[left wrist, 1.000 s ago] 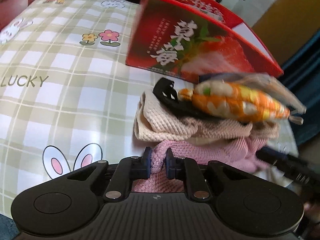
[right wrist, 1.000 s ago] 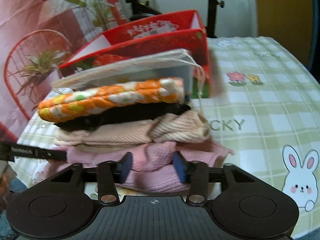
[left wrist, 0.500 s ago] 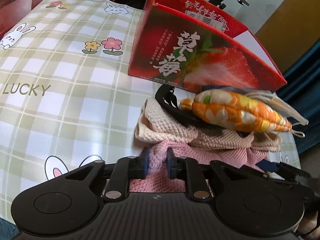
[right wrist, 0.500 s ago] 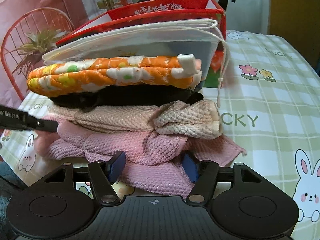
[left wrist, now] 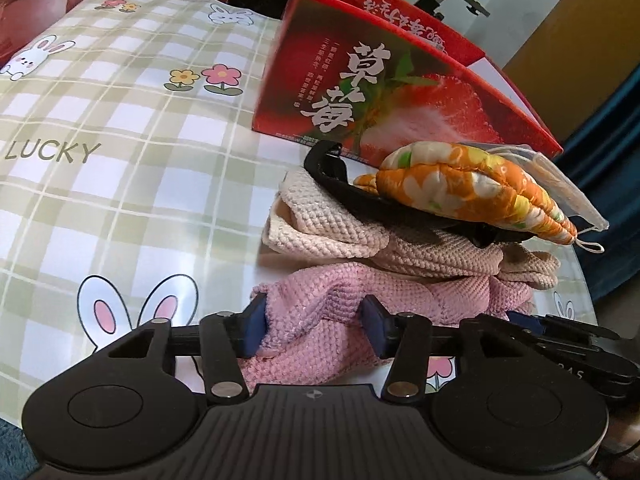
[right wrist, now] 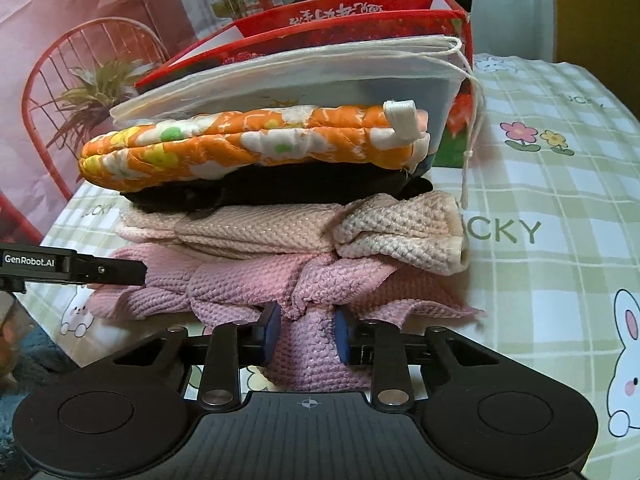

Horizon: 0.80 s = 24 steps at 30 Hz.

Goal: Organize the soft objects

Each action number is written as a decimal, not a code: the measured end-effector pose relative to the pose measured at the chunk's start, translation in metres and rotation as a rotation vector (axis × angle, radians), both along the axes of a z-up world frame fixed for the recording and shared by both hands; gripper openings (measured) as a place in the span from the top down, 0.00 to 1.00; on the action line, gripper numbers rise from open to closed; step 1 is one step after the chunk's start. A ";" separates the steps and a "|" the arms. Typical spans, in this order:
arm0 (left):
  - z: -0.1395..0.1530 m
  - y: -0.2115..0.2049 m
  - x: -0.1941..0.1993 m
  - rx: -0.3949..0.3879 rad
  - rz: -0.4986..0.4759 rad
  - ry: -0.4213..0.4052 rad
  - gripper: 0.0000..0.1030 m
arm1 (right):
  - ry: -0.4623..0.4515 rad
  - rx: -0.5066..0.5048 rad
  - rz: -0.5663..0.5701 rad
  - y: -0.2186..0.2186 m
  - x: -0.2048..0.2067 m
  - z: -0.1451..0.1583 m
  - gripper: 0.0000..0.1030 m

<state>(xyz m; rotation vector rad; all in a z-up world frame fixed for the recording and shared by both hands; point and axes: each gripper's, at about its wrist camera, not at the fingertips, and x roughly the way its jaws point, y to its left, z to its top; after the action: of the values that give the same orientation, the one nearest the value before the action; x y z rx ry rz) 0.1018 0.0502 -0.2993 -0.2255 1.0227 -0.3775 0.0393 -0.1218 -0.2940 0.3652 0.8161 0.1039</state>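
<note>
Left gripper [left wrist: 313, 325] points steeply down at the stack's near edge, its jaws opening with a fold of the pink knitted cloth [left wrist: 340, 292] loose between them. Right gripper [right wrist: 306, 330], tilted down likewise, is closing and pinches another bunch of that cloth. Above lie a beige towel [right wrist: 280, 230], a black item [right wrist: 304, 188] mostly hidden, an orange floral oven mitt [right wrist: 248, 146] and a white drawstring bag [right wrist: 304, 76]. Behind stands the red strawberry box [left wrist: 372, 96], its inside unseen, on the checked tablecloth [left wrist: 120, 184].
</note>
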 end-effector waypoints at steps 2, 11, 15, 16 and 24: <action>-0.001 -0.001 -0.001 0.011 0.007 -0.009 0.68 | -0.001 0.008 0.011 -0.001 0.001 -0.001 0.78; 0.011 0.004 -0.013 0.003 0.041 -0.082 0.86 | -0.072 0.023 0.051 0.002 -0.008 0.008 0.87; 0.024 0.008 -0.019 -0.003 0.049 -0.144 0.87 | -0.155 -0.006 0.066 0.003 -0.016 0.024 0.88; 0.028 0.008 -0.021 -0.003 0.051 -0.165 0.86 | -0.173 -0.013 0.067 0.003 -0.019 0.027 0.88; 0.053 0.006 -0.032 -0.014 0.039 -0.285 0.86 | -0.268 -0.024 0.046 -0.005 -0.028 0.046 0.88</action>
<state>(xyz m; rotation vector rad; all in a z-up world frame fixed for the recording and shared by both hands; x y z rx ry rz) 0.0696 0.0558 -0.2463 -0.1976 0.7345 -0.3700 0.0108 -0.1263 -0.2485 0.3021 0.5605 0.1821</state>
